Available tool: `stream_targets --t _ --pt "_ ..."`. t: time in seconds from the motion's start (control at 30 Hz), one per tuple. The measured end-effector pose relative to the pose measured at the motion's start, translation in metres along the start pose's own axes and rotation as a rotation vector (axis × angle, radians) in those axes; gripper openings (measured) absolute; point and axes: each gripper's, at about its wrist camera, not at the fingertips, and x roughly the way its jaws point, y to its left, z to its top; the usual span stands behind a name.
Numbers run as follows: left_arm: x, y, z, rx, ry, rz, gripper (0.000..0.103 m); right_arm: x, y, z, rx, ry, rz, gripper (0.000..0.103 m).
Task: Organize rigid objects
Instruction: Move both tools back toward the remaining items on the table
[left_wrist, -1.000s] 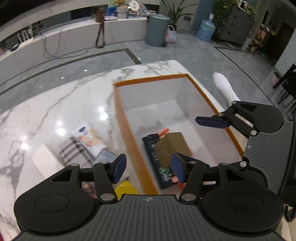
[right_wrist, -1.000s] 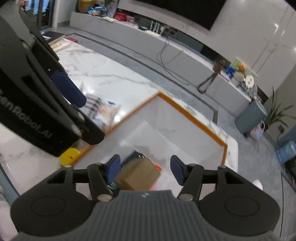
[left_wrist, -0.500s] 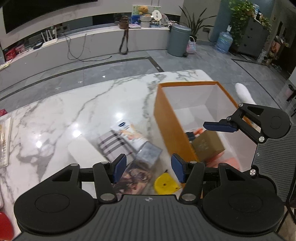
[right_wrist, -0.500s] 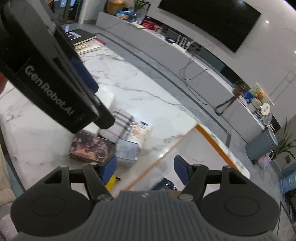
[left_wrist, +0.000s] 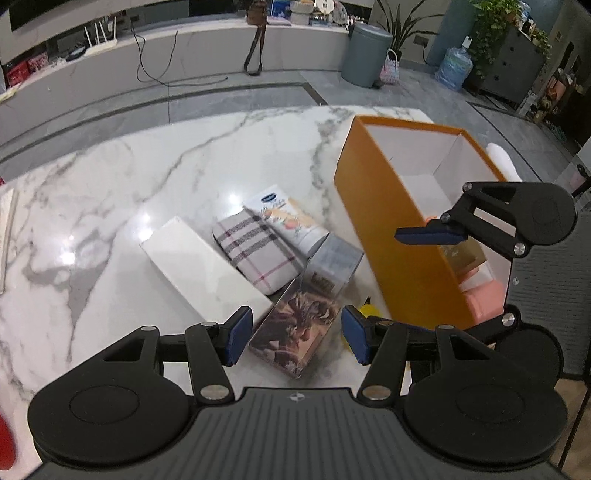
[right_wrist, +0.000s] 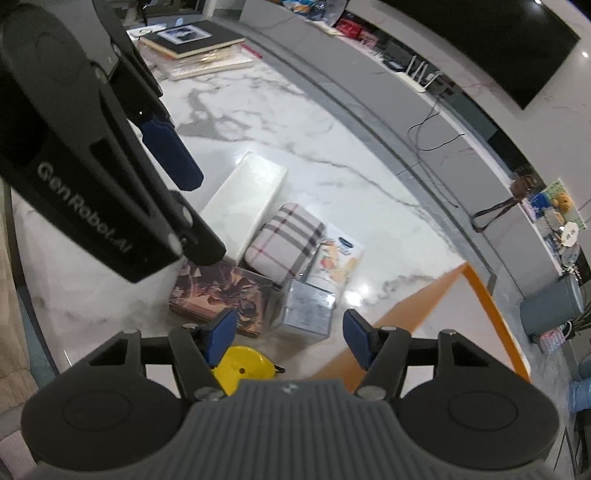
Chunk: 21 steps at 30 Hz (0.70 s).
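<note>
between the fingers of the left gripper, which stands wide open and holds nothing, lies the illustrated card box, flat on the marble table and seemingly lined up for the next pick. just beyond it sit a small grey carton, a plaid case, a lotion tube and a long white box, all packed close and touching or nearly so. a yellow round object peeks out just below the right gripper, whose jaws are also spread wide and empty, hanging over the near corner of the orange storage box. that box stands to the right of the left gripper, with a brown carton and something pink already inside, so part of the sorting looks done. the likely trouble from here is crowding: closing on the card box may catch the white box on the left finger's side or shove the grey carton, since they sit so close. the card box is wide and flat, so a shallow pinch could let it tip out. the two grippers also hang near each other, and a careless swing toward the orange wall could knock it.
</note>
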Motion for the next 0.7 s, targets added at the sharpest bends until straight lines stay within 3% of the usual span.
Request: stream_targets --t 0.37,0.43,0.5,0.6,0.7 --pt "0.038 0.024 -0.008 -0.055 0.077 -0.002 0.067 0.041 0.014 0.007 -0.028 0.073 0.088 0.053" --pt "0.044 0.032 -0.006 -0.091 0.078 0.007 0.070 0.048 0.015 0.009 -0.024 0.086 0.090 0.051" --pt "0.048 0.038 -0.005 -0.123 0.073 0.022 0.081 0.056 0.016 0.012 -0.014 0.105 0.085 0.045" --pt "0.054 0.045 -0.001 -0.177 0.067 0.045 0.083 0.065 0.014 0.017 0.013 0.112 0.094 0.038" --pt "0.061 0.052 0.004 -0.234 0.067 0.051 0.087 0.071 0.011 0.023 0.050 0.114 0.090 0.038"
